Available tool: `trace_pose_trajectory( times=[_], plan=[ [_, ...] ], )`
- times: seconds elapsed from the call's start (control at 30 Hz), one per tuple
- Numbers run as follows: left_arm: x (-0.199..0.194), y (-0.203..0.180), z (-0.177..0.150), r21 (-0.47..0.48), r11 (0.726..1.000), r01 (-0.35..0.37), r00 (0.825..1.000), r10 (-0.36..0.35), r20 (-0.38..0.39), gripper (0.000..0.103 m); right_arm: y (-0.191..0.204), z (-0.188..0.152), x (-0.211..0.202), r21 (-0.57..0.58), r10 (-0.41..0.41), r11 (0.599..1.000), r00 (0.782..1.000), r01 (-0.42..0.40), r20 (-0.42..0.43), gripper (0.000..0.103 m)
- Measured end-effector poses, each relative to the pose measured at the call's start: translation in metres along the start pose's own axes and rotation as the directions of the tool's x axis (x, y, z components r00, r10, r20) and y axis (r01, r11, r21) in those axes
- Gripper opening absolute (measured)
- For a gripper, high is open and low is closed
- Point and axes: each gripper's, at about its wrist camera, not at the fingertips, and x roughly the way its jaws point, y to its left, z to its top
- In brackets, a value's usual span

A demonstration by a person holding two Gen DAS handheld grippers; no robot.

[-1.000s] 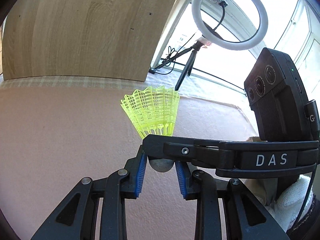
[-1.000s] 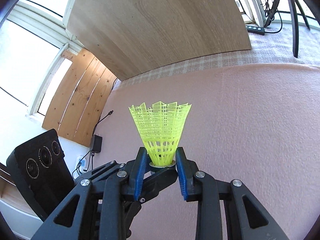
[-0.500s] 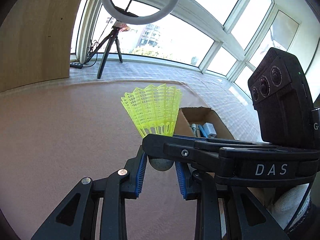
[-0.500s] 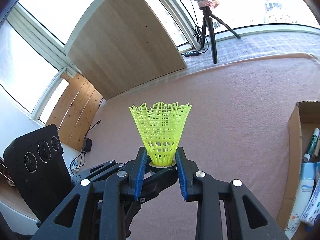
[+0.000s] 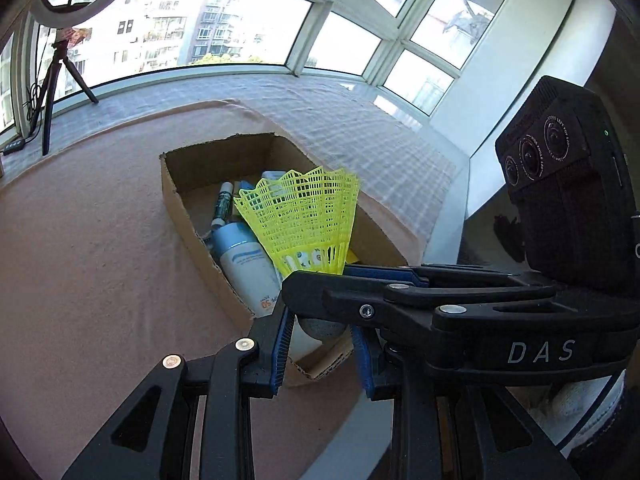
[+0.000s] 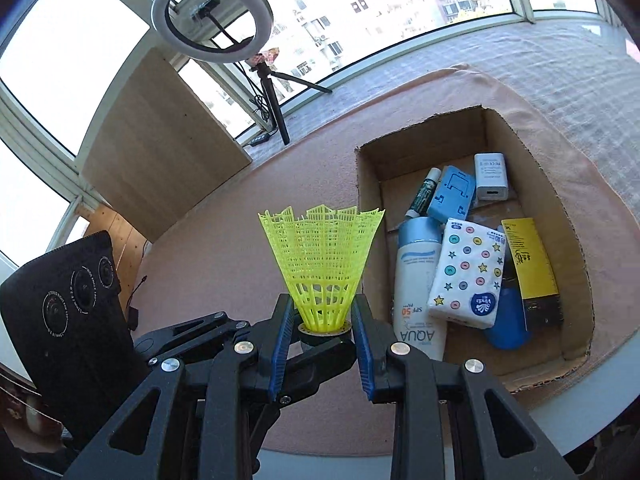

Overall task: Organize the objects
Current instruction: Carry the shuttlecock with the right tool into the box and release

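Ahead of the left tool (image 5: 320, 344), whose narrowed jaws flank the shuttlecock (image 5: 300, 224) at its grey cork, the cardboard box (image 5: 176, 200) holds several sorted items. Just right of the right tool (image 6: 322, 336), clamped on the shuttlecock's base with the skirt upright, lies that box; dropping the shuttlecock in seems left.

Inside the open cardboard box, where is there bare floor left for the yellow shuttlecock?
Bare cardboard shows along the far wall of the brown cardboard box, behind the white charger and blue plastic case, and a strip beside the right wall. The middle and near end are crowded: sunscreen bottle, tissue pack, yellow-black box.
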Motion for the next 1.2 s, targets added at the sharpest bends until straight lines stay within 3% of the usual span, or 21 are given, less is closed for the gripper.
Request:
trace_pose_trajectory(
  times=[0.33,0.6,0.67,0.7,0.73,0.8,1.2],
  plan=[
    [0.045,-0.043,0.002,0.074,0.997,0.034,0.997,-0.028,-0.071,0.030,-0.051,-0.013,-0.024,0.085,-0.063,0.995,0.998,0.060,0.024,0.027],
    [0.063,-0.031,0.021,0.075,0.997,0.000,0.996,0.007,-0.089,0.031,-0.065,-0.014,-0.033,0.096,-0.077,0.993,0.996,0.073,0.037,0.027],
    [0.063,-0.031,0.021,0.079,0.996,-0.049,0.993,0.057,-0.099,0.053,-0.068,-0.013,-0.034,0.098,-0.104,0.990,0.994,0.100,0.043,0.028],
    [0.063,-0.029,0.021,0.072,0.995,-0.074,0.992,0.081,-0.101,0.073,-0.070,-0.013,-0.035,0.099,-0.123,0.988,0.991,0.117,0.048,0.034],
    [0.062,-0.027,0.021,0.064,0.994,-0.092,0.990,0.098,-0.099,0.078,-0.071,-0.012,-0.036,0.099,-0.134,0.987,0.990,0.129,0.049,0.039],
    [0.060,-0.024,0.022,0.065,0.991,-0.115,0.988,0.121,-0.093,0.078,-0.073,-0.013,-0.040,0.101,-0.161,0.983,0.985,0.154,0.064,0.051],
    [0.039,-0.016,0.019,0.069,0.981,-0.183,0.979,0.188,-0.075,0.078,-0.070,-0.009,-0.047,0.093,-0.197,0.978,0.976,0.188,0.092,0.055]
  ],
)
